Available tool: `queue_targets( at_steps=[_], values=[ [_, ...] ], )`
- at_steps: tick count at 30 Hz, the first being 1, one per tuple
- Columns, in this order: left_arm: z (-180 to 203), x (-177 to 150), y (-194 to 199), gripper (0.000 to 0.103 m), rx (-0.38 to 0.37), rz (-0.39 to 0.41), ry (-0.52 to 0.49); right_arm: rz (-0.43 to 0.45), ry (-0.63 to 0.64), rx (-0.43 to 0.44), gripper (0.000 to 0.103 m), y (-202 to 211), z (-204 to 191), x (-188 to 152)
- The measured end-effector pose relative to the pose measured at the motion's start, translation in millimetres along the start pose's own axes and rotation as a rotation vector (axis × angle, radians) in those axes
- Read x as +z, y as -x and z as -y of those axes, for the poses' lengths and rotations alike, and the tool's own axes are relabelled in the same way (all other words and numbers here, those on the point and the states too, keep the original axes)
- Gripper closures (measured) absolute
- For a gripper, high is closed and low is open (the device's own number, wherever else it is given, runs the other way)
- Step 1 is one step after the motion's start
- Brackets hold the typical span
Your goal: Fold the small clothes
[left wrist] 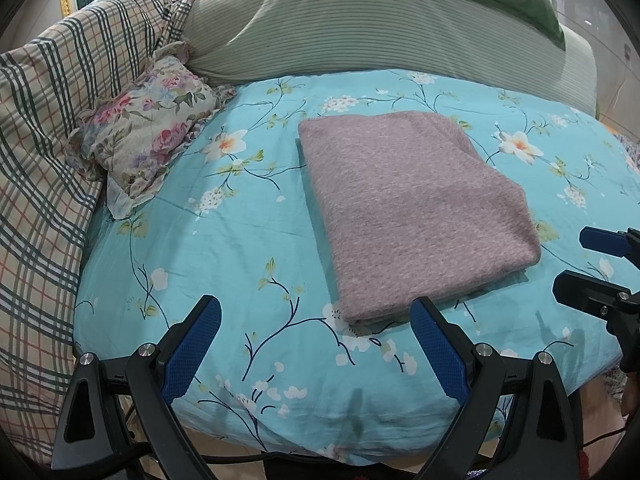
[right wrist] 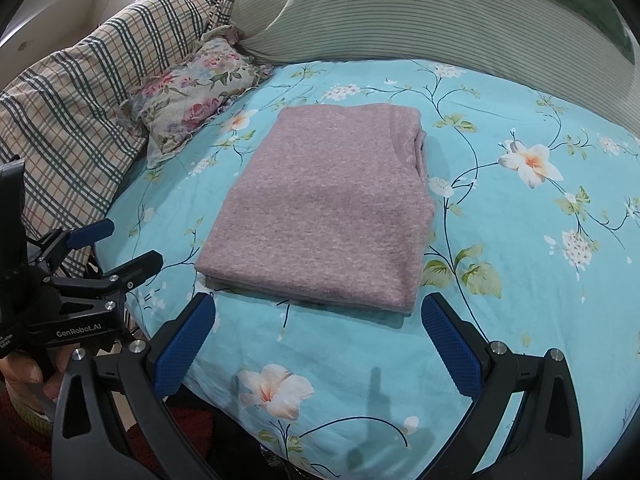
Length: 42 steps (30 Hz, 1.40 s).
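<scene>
A mauve knitted garment (left wrist: 408, 208) lies folded into a flat rectangle on the turquoise flowered bedsheet (left wrist: 224, 264). It also shows in the right wrist view (right wrist: 332, 208), with layered edges at its near and right sides. My left gripper (left wrist: 316, 316) is open and empty, just in front of the garment's near edge. My right gripper (right wrist: 316, 312) is open and empty, just short of the garment's near edge. The right gripper shows at the right edge of the left wrist view (left wrist: 592, 260). The left gripper shows at the left of the right wrist view (right wrist: 120, 244).
A small rose-print cushion (left wrist: 152, 128) lies left of the garment. A plaid quilt (left wrist: 44, 160) is piled along the left. A green striped pillow (left wrist: 360, 20) lies behind. The bed's near edge runs just under both grippers.
</scene>
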<state>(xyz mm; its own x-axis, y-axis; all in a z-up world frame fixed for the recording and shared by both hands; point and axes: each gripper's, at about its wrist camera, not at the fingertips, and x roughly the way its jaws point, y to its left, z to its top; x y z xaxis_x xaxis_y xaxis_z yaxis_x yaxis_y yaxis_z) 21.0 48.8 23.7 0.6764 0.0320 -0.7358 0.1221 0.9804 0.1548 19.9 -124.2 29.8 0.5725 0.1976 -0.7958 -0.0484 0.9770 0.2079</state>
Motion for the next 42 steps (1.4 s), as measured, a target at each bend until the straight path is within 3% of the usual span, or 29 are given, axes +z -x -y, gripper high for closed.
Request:
queue_targets(
  at_steps=[35,42],
  values=[
    [-3,28,-16,0.007,-0.038,-0.012,-0.009,-0.034,0.021,-0.008,0.0,-21,31,35],
    [-1,37,-31,0.007,-0.017,-0.032,-0.007,-0.047,0.019,-0.012,0.0,-30,39,47]
  ],
)
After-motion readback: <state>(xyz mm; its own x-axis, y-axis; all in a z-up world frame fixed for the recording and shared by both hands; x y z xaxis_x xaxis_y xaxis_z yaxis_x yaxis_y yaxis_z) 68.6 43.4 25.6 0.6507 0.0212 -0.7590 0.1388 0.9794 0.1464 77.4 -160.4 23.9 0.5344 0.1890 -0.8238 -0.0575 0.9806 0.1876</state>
